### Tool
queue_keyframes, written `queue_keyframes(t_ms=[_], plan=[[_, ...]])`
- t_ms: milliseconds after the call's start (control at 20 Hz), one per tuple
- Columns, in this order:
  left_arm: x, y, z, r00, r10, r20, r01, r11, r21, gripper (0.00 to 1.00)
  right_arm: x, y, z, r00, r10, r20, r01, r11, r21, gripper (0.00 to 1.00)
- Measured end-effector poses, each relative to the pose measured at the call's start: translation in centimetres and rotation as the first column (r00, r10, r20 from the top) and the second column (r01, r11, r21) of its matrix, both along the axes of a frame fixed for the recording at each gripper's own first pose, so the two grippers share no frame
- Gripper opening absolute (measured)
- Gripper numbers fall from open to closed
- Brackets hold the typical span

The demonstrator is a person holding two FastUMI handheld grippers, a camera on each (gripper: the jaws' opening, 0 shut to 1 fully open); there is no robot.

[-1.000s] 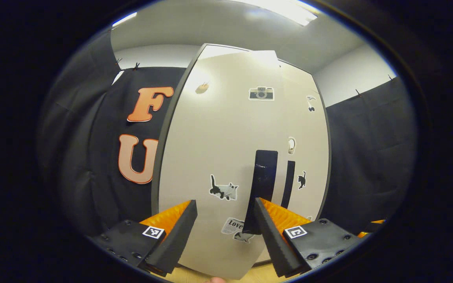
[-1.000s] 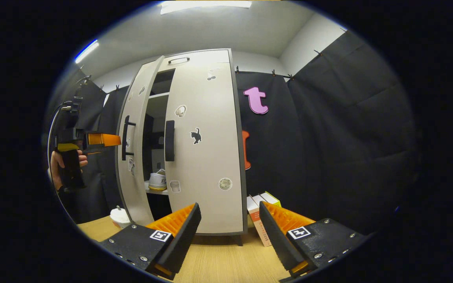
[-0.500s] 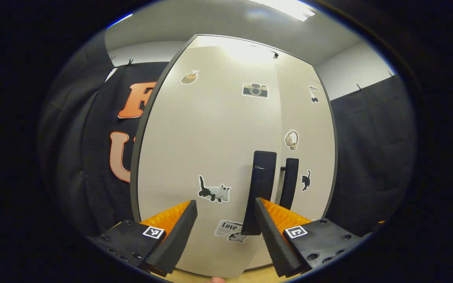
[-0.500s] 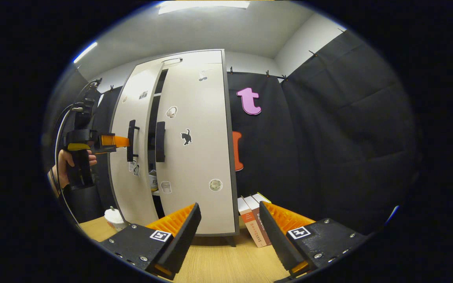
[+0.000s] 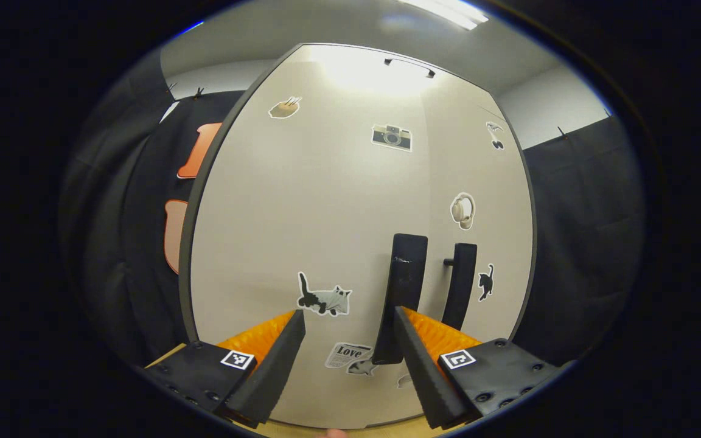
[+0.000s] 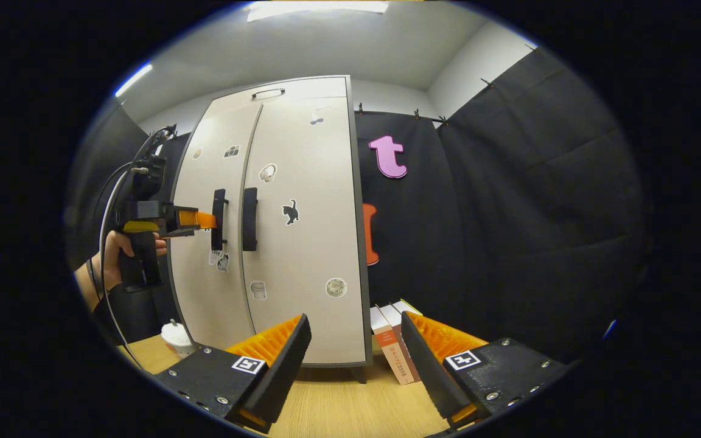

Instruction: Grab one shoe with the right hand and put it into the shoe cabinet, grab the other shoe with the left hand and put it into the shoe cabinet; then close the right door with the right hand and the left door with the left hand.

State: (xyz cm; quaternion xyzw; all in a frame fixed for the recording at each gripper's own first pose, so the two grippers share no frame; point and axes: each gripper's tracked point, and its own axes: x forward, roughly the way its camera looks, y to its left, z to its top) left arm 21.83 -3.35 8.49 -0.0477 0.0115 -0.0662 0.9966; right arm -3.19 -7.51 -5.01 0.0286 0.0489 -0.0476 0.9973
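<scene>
Cabinet [image 6: 302,243] doors closed; left tongs [image 5: 348,359] at handle [image 5: 402,298].

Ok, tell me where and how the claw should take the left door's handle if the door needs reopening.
Grip the left door's handle on its middle stretch, between its two mounts, coming straight at the door front with one finger on each side. It is a tall, narrow black bar held off the left door, so fingers can likely slip behind it. The right door's handle stands close beside it, so keep the claw narrow.
</scene>
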Motion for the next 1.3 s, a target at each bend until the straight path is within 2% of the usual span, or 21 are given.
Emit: queue_keyframes(t_ms=[150,200,400,850,1300], plan=[[0.2,0.0,-0.2,1.0,0.0,-0.006,0.0,1.0,-0.02,0.96,0.2,0.0,0.1,1.0,0.001,0.003,-0.001,1.0,-0.009,0.92],[0.1,0.1,-0.3,1.0,0.0,-0.006,-0.001,1.0,-0.022,0.99,0.1,0.1,0.2,1.0,0.002,0.005,-0.002,1.0,-0.011,0.92],[-0.9,0.3,0.6,1.0,-0.005,0.009,0.006,0.999,-0.045,0.96,0.2,0.4,0.2,1.0,0.009,0.001,-0.009,1.0,-0.007,0.92],[-11.1,3.0,1.2,0.998,0.043,0.05,-0.046,0.998,0.051,0.96,0.6,2.7,0.7,0.998,0.07,0.006,-0.07,0.998,0.002,0.92],[-19.0,5.3,-3.4,0.988,0.143,0.054,-0.147,0.986,0.079,0.96,-0.3,4.2,0.6,0.994,0.109,0.001,-0.109,0.994,-0.023,0.92]])
